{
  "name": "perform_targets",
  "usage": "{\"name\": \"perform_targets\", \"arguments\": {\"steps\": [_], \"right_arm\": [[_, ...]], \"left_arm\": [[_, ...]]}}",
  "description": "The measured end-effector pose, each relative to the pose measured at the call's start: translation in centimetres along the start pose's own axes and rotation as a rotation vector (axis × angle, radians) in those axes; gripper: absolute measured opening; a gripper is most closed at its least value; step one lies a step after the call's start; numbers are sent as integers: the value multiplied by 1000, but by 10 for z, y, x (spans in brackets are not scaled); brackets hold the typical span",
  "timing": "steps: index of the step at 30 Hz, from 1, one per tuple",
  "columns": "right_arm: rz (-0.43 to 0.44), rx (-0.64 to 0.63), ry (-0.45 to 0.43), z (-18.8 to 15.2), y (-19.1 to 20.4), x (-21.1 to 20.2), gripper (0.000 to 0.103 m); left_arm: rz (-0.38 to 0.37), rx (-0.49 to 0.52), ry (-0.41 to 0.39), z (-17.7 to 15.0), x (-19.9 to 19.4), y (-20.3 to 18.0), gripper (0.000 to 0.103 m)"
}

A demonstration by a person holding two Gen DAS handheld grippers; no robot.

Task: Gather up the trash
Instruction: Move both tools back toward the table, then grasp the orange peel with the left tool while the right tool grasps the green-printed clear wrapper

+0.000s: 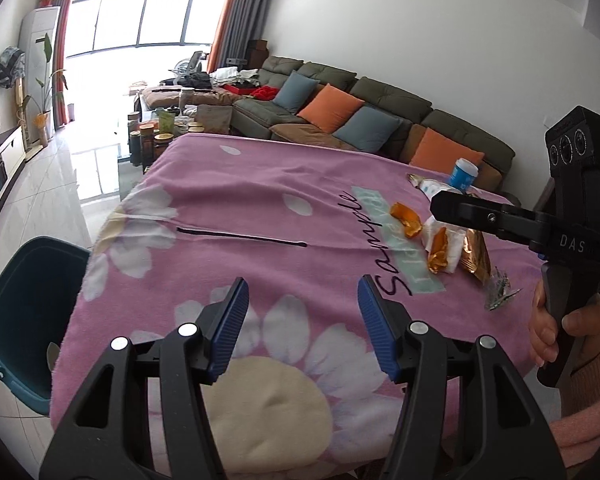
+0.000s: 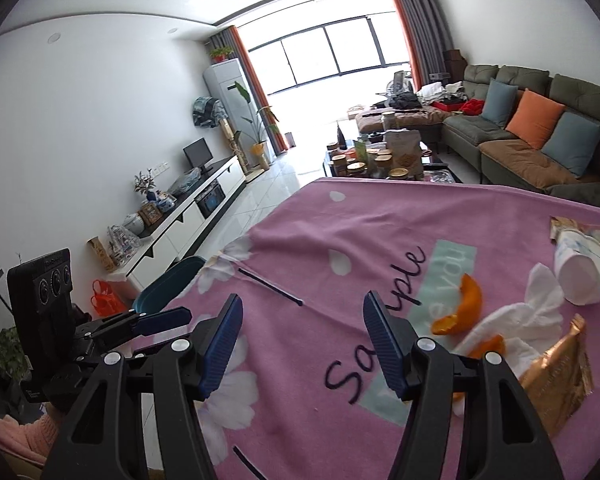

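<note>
A: Apparently nothing collected yet. Both the left gripper (image 1: 302, 300) and right gripper (image 2: 302, 320) hover with jaws apart, empty.

B: Trash location?

A: Orange peels (image 1: 406, 220), tissue (image 2: 512, 320), gold wrapper (image 2: 560, 376), all on the pink blanket (image 1: 260, 200), far right. Teal bin (image 1: 20, 320) stands at the left edge; contents not visible.

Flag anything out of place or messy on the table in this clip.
Litter lies loose on the pink blanket: orange peel, crumpled tissue, a gold wrapper and a tipped white cup. The blue bin stands beside the table. Both grippers are open, holding nothing.
</note>
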State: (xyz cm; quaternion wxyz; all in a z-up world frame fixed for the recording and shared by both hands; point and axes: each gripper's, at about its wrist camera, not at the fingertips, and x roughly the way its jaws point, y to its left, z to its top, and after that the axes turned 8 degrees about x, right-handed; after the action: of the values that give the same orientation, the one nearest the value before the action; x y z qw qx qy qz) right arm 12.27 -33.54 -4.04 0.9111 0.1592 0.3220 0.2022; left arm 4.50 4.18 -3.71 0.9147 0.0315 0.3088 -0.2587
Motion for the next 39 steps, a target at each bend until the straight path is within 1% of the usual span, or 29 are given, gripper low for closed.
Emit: {"name": "perform_targets", "arguments": {"steps": [5,9,14,18,23,27,31,33,34,39], "right_arm": [[-115,92,-51,-9,-52,-35,60],[-194,156,-90,-15,-88,-57,60],[-257,215,-102,-27,-122,-74,60],[-260,252,-86,-38,-140,-82,60],[-230,283,-54,-52,-147,-85,60],[-191,302,-28,-61,-148,-82,60],[-165,309,-12,-67,-150,-80,60],[-156,309,-8,-69,-148,-81,60],[-154,309,-6,-70,-148,-81,60],[-133,297,9,-73,-145,-81,58]], "left_arm": [[-84,72,25,11,26,-42,56],[-145,108,58,18,49,-68,55],[-189,144,106,25,74,-93,55],[-221,155,150,32,95,-106,54],[-247,151,224,36,119,-114,51],[-255,143,266,38,137,-117,42],[-255,151,269,41,145,-120,38],[-263,150,275,42,148,-120,25],[-262,151,279,43,150,-121,22],[-269,147,267,43,148,-123,16]]}}
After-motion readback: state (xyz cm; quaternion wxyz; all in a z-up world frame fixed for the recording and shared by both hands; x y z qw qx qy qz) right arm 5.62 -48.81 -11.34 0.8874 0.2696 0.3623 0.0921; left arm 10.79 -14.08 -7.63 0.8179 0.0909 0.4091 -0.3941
